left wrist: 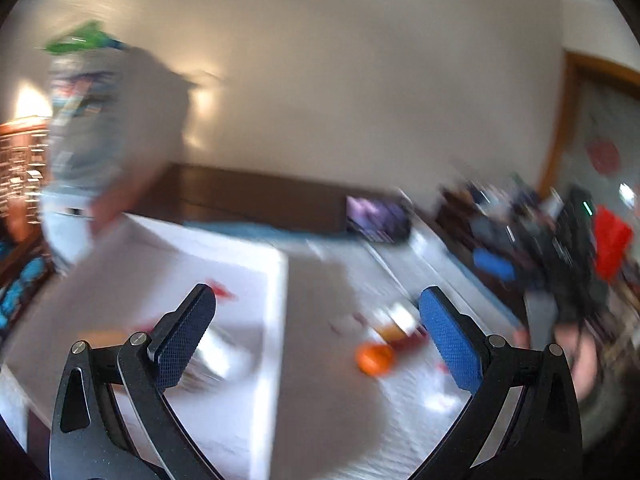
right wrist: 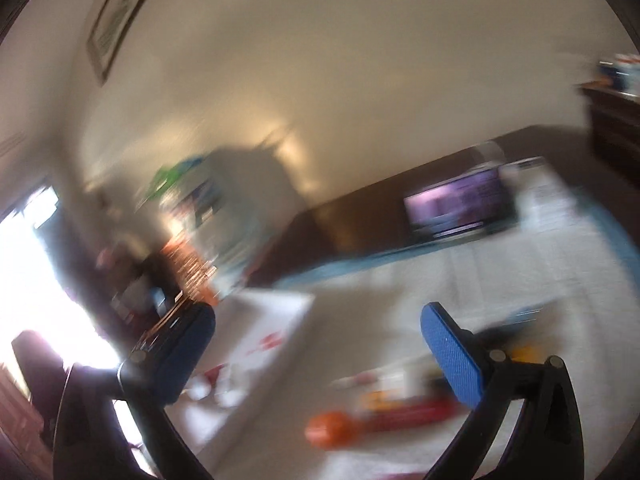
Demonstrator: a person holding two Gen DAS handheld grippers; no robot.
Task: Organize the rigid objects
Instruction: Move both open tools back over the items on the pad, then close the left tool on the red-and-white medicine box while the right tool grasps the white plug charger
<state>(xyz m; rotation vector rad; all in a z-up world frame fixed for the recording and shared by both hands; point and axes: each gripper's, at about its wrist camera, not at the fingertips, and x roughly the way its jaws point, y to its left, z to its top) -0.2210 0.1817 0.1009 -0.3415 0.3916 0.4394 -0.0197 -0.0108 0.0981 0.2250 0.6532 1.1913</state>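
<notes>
Both views are smeared by motion. My left gripper (left wrist: pixel 318 332) is open, its blue pads wide apart with nothing between them. Beyond it an orange ball (left wrist: pixel 375 359) lies on the white bedcover (left wrist: pixel 340 420), beside a blurred cluster of small items (left wrist: pixel 400 326). To the left sits a white box (left wrist: pixel 256 264) with a shiny object (left wrist: pixel 218 354) inside. My right gripper (right wrist: pixel 318 352) is open too and holds nothing. It looks over the same orange ball (right wrist: pixel 332 428), a red elongated object (right wrist: pixel 412 414) and the white box (right wrist: pixel 272 332).
A purple-screened tablet (left wrist: pixel 378 218) lies at the far edge of the bed, tablet (right wrist: pixel 460 204) in the right view too. A dark headboard (left wrist: pixel 248 196) runs along the wall. Cluttered shelves (left wrist: pixel 80 120) stand left. A hand with the other gripper (left wrist: pixel 576 280) is at right.
</notes>
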